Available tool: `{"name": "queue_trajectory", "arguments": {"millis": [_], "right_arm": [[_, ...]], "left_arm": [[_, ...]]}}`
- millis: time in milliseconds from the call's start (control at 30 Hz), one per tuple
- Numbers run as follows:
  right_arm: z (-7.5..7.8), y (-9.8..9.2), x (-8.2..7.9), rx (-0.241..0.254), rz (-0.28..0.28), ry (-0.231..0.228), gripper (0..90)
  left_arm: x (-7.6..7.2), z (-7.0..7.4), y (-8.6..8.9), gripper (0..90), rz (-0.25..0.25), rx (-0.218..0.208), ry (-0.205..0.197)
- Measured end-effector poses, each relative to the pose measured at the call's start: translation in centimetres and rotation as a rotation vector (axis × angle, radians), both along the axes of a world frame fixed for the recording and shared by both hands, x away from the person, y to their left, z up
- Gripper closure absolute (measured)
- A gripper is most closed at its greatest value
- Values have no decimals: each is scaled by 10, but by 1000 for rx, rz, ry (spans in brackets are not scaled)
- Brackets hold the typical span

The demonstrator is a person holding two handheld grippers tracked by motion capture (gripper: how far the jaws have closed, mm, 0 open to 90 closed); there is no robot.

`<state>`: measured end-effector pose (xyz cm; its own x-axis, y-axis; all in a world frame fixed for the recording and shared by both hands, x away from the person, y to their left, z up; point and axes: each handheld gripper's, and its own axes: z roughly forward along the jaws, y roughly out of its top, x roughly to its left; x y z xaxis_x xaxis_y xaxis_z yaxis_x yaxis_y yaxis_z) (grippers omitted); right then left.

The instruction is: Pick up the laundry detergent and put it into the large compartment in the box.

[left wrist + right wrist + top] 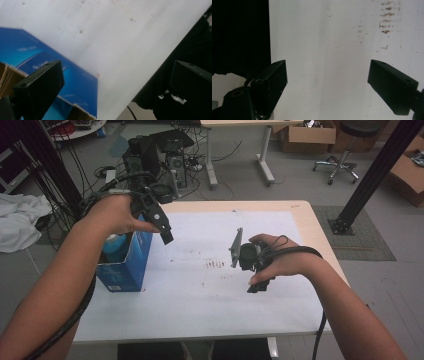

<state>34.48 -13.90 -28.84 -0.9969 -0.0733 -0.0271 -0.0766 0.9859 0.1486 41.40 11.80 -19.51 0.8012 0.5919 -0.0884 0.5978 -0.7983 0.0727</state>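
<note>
Your left gripper point(161, 227) hangs in the air over the left part of the desk point(300, 215), just above the right rim of the blue carton point(131, 265). Its fingers point(41, 86) stand wide apart with nothing between them; in the left gripper view one finger sits over the carton's open top and the other over the dark space past the desk's edge. The blue carton stands upright near the left edge of the desk, its flaps open, and a light blue rounded thing point(116, 246) sits inside it; what that thing is cannot be told from here. Your left hand point(112, 212) is above the carton's far rim.

Your right gripper point(257, 282) is held over the right half of the desk, closer to the near edge than the far one, well apart from the carton. Its fingers point(270, 83) are spread wide and hold nothing; in the right gripper view they frame bare white sheet point(200, 290), with a patch of brown stains point(387, 17) beyond them. The grey plate point(235, 247) on this gripper points toward the middle of the desk. Your right hand point(285, 260) wraps the body of the tool, and its cable point(318, 332) runs off over the near edge.
</note>
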Motion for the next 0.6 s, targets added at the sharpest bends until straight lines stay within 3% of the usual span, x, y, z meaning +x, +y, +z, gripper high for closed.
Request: {"name": "queue_trajectory", "arguments": {"millis": [333, 500, 600], "right_arm": [[-1, -2, 7, -9, -17, 8, 160], [-2, -3, 8, -16, -16, 17, 160], [-2, -2, 8, -20, -11, 19, 162]], "left_arm": [[-7, -5, -18, 1, -181, 24, -63], [-17, -3, -25, 1, -307, 22, -94], [-25, -4, -31, 1, -371, 58, -94]]}}
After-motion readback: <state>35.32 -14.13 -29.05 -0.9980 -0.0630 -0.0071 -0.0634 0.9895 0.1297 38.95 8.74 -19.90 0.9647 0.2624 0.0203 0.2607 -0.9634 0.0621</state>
